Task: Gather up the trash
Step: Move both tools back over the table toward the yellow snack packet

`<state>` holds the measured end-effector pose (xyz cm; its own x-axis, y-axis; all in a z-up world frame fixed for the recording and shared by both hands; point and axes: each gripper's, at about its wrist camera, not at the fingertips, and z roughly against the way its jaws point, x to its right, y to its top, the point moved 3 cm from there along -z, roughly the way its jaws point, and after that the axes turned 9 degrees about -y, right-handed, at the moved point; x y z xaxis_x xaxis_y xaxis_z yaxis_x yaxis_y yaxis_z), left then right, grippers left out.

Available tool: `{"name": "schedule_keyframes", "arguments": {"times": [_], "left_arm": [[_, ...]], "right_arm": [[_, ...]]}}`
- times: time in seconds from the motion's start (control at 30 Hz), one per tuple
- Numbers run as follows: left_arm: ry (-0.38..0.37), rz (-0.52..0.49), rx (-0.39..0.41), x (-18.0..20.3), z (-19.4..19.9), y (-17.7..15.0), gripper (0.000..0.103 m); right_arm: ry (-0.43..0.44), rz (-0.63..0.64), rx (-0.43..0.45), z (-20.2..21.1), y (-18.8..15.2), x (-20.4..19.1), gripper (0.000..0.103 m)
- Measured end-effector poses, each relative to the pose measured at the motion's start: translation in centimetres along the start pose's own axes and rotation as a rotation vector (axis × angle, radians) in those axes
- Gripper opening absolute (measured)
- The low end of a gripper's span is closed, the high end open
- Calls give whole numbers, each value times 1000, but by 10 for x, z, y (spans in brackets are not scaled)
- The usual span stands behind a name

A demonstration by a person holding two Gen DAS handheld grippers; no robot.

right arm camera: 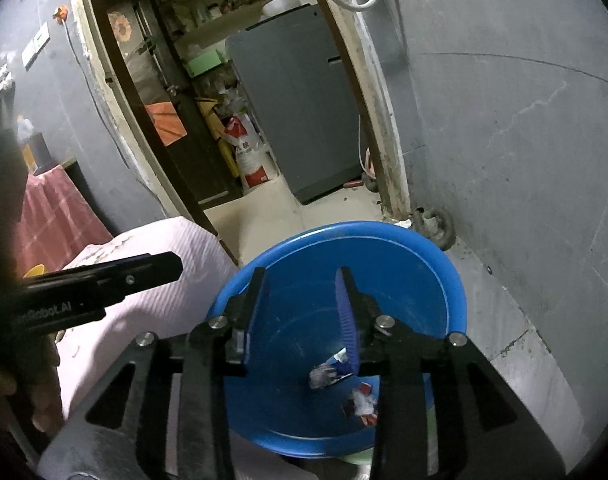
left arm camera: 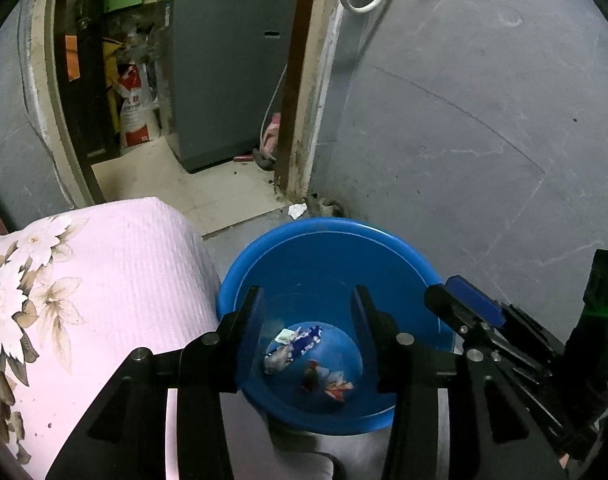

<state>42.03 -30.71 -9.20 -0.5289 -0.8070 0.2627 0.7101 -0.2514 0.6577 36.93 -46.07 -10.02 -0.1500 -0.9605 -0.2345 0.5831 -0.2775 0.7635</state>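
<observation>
A blue plastic basin (left arm camera: 324,240) stands on the floor by the wall; it also shows in the right wrist view (right arm camera: 444,280). Inside lie a blue and white wrapper (left arm camera: 300,344) and a red and white wrapper (left arm camera: 332,386); the right wrist view shows them too, blue (right arm camera: 328,372) and red (right arm camera: 364,404). My left gripper (left arm camera: 306,300) is open and empty above the basin. My right gripper (right arm camera: 302,280) is open and empty above it too, and shows at the right of the left wrist view (left arm camera: 464,300). A crumpled white scrap (left arm camera: 297,210) lies on the floor behind the basin.
A pink floral quilt (left arm camera: 104,280) lies left of the basin. Behind is a doorway with a grey washing machine (left arm camera: 228,72) and a red and white sack (left arm camera: 136,108). A grey wall (left arm camera: 484,120) is at the right. A red cloth-covered table (right arm camera: 52,216) stands far left.
</observation>
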Motion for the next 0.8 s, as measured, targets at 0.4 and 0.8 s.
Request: {"name": "schedule_keyframes", "arguments": {"times": [0.4,0.8], "left_arm": [[-1,-8,53,6,34,6,39],[5,9,223,-7,127,12,41]], "right_arm": [[-1,10,48,23,12,-10,65],[21,61,157,81,36,-55,72]]}}
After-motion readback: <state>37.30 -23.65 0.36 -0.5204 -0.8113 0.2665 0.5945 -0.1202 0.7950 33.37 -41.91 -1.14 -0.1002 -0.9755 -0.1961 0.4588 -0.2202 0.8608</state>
